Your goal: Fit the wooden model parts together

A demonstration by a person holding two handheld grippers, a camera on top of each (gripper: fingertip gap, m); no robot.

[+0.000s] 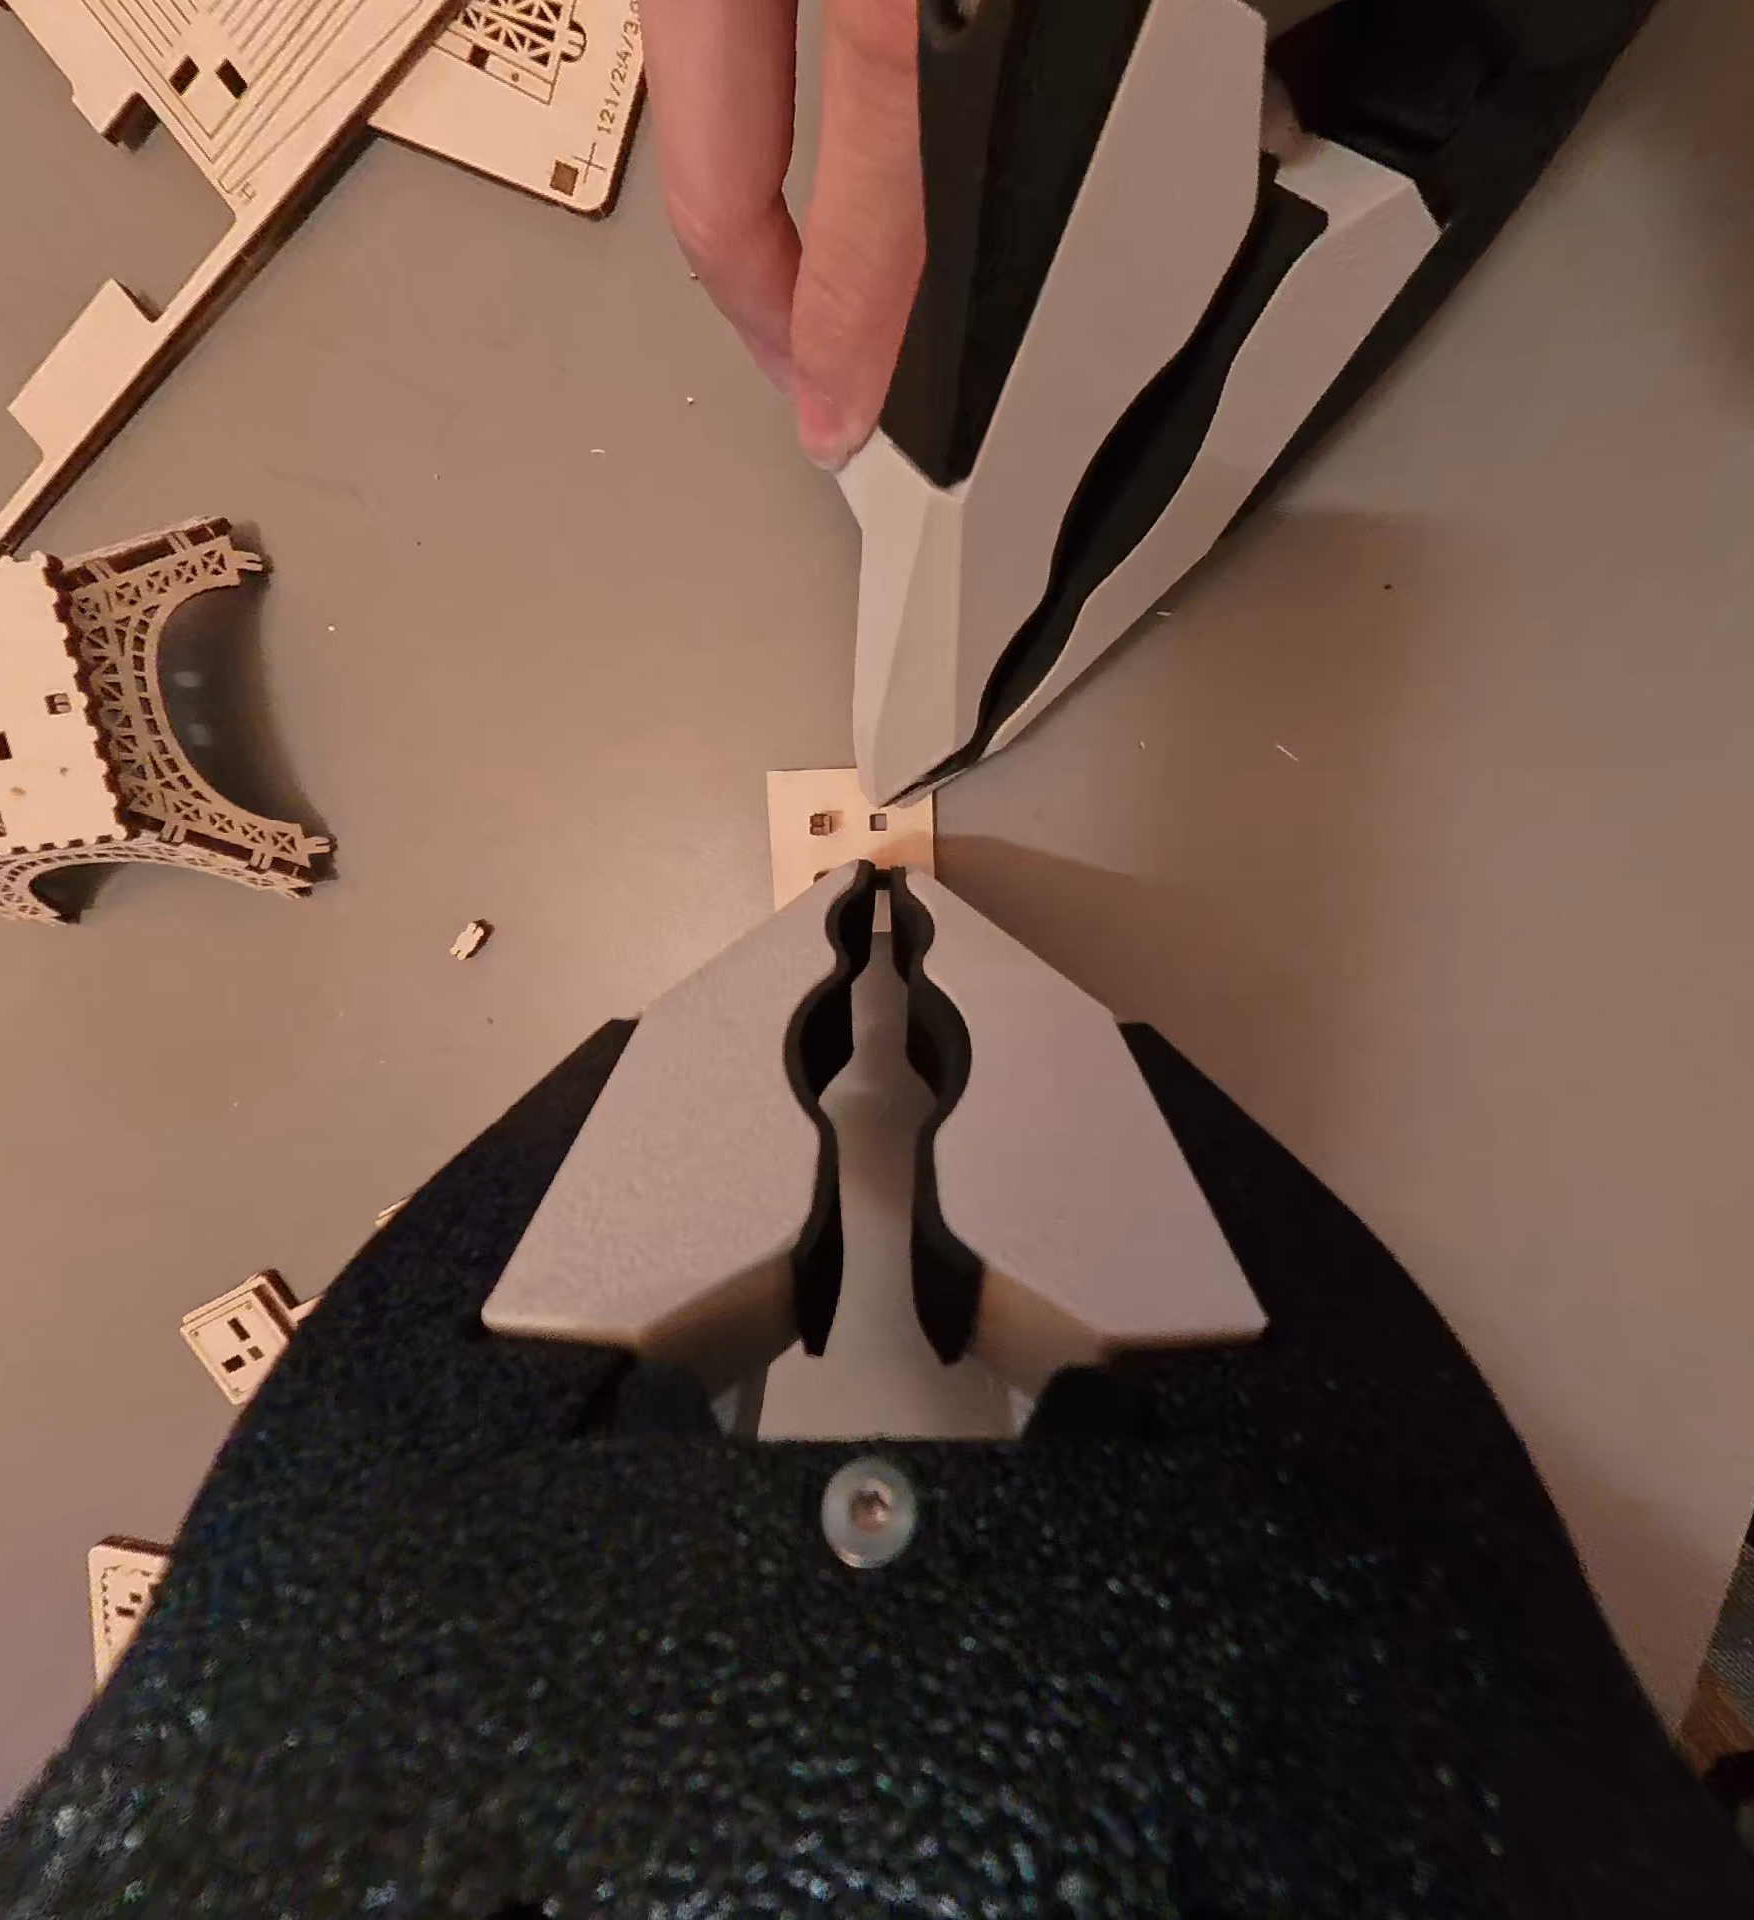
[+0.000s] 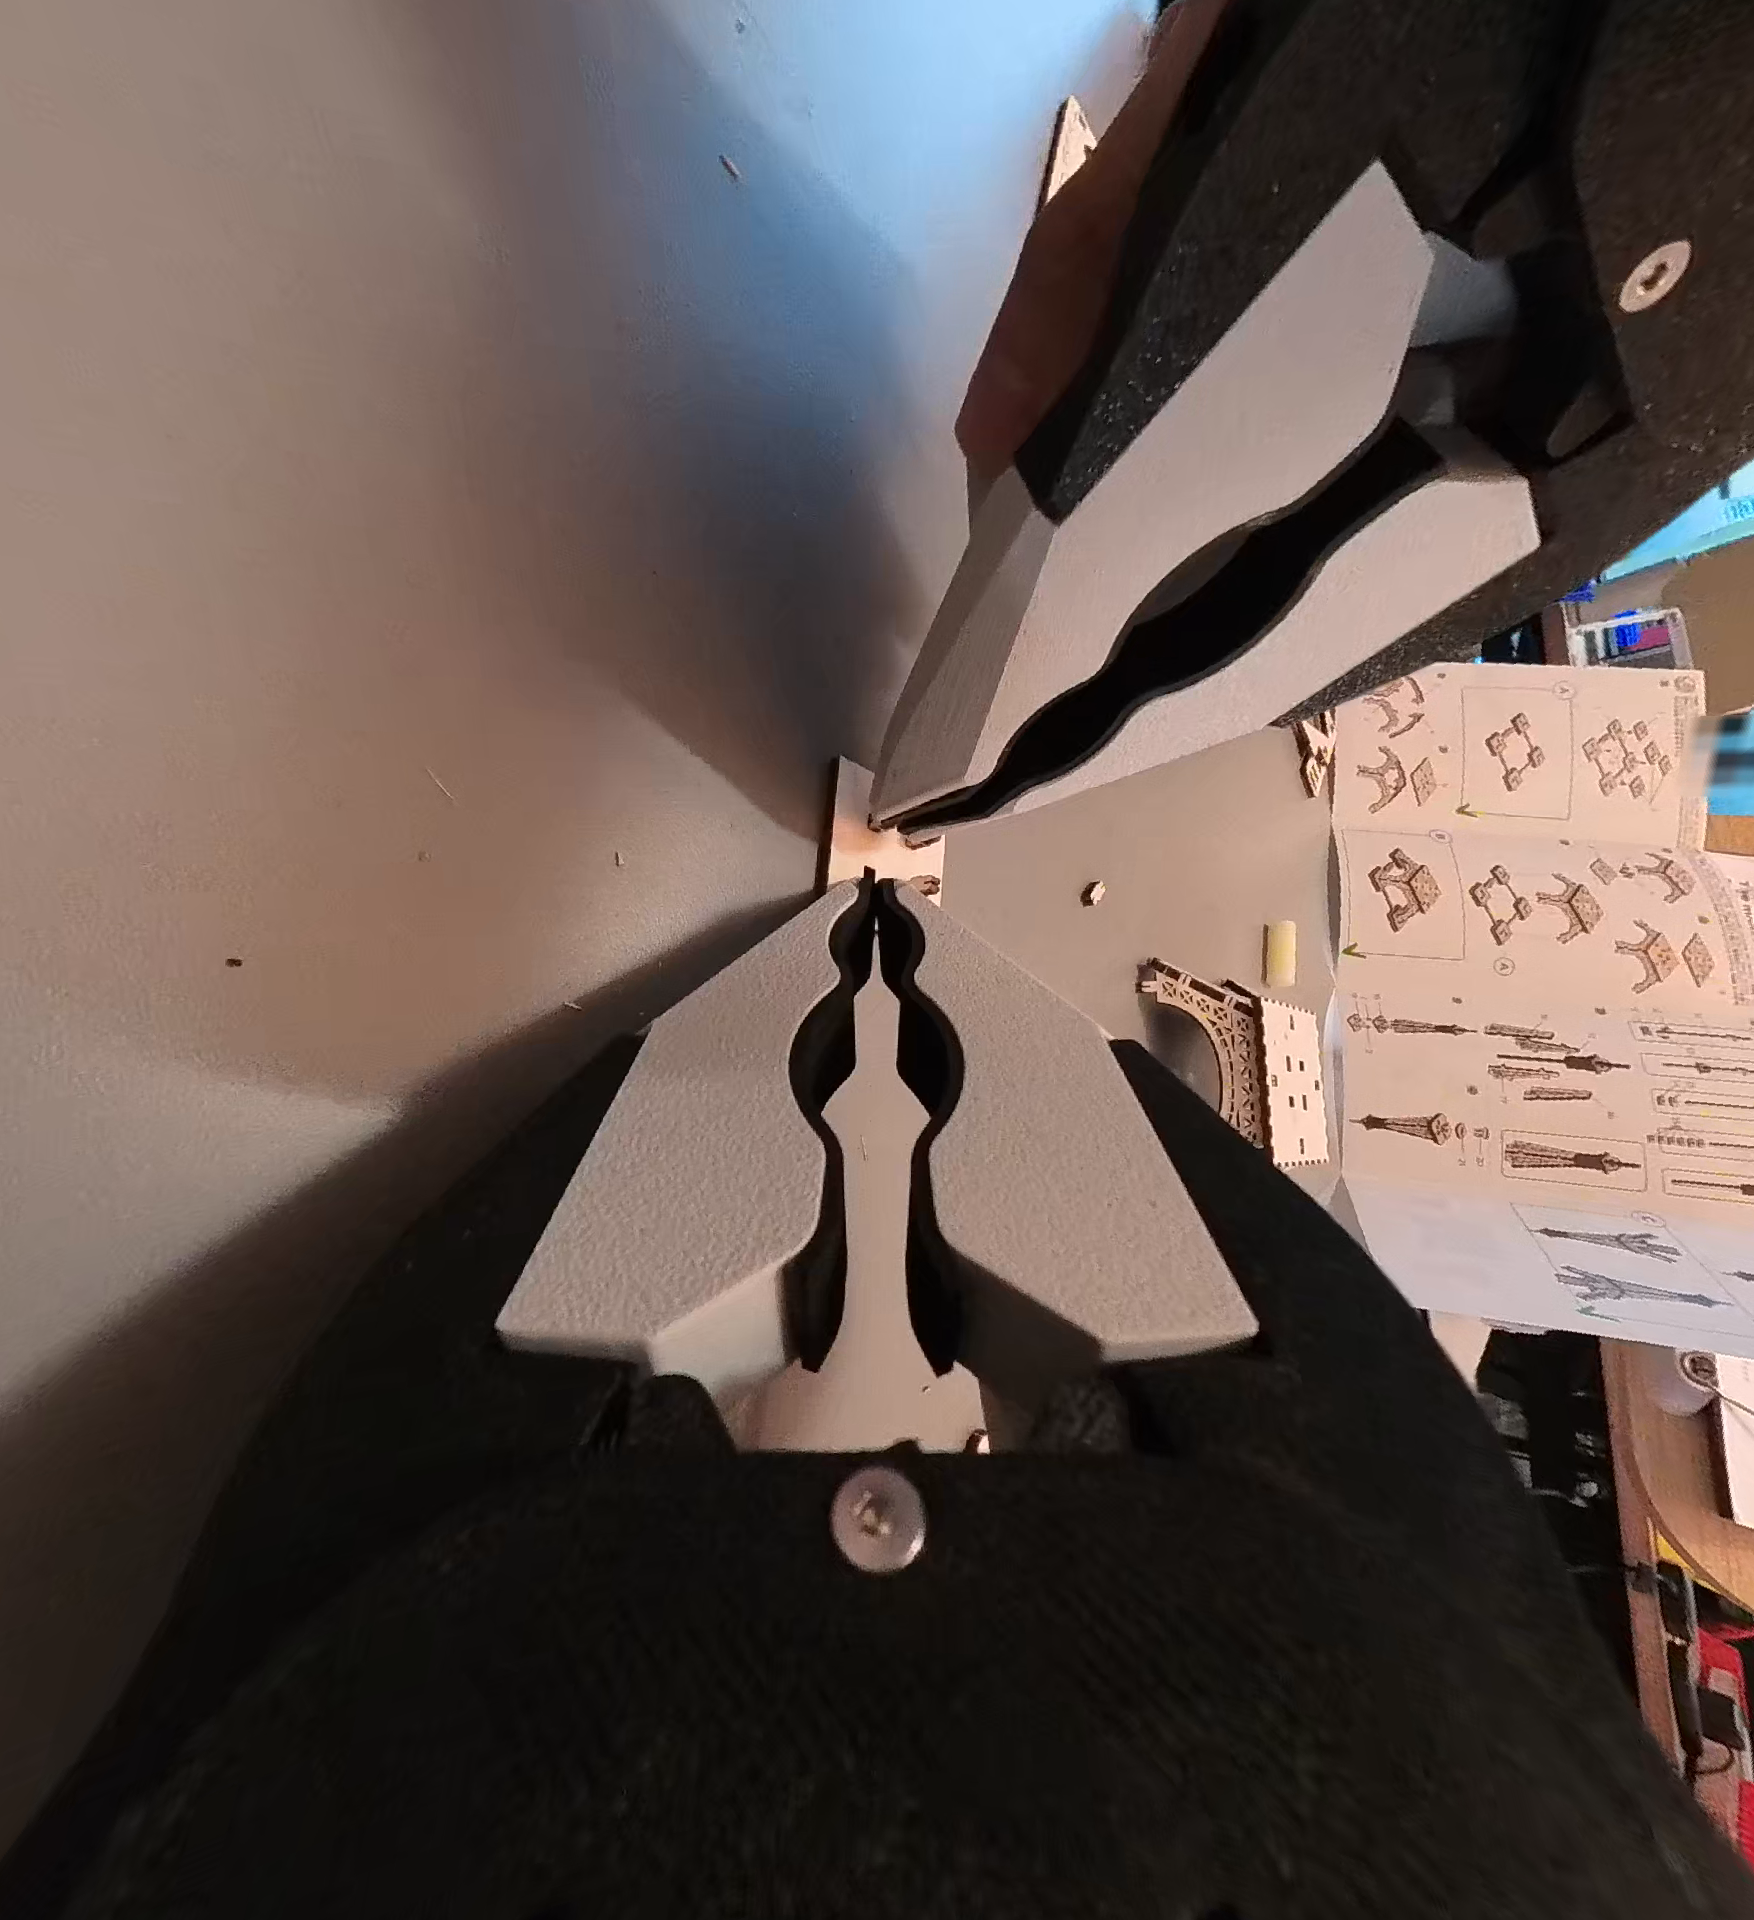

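We see a small square wooden plate [image 1: 847, 826] lying flat on the grey counter [image 1: 499, 582]. Our left tongs [image 1: 881, 871] meet its near edge, nearly closed; our right tongs [image 1: 909, 795] press down on it, tips together. The arched tower base [image 1: 125, 717] sits well apart.

Matt surfaces, pale laser-cut wood

The small square pale plywood plate [image 1: 831, 821] looks smooth with dark burnt edges; the grey tabletop [image 1: 499, 499] is matt; the left claw [image 1: 878, 878] shows grainy grey fingers on rough black plastic.
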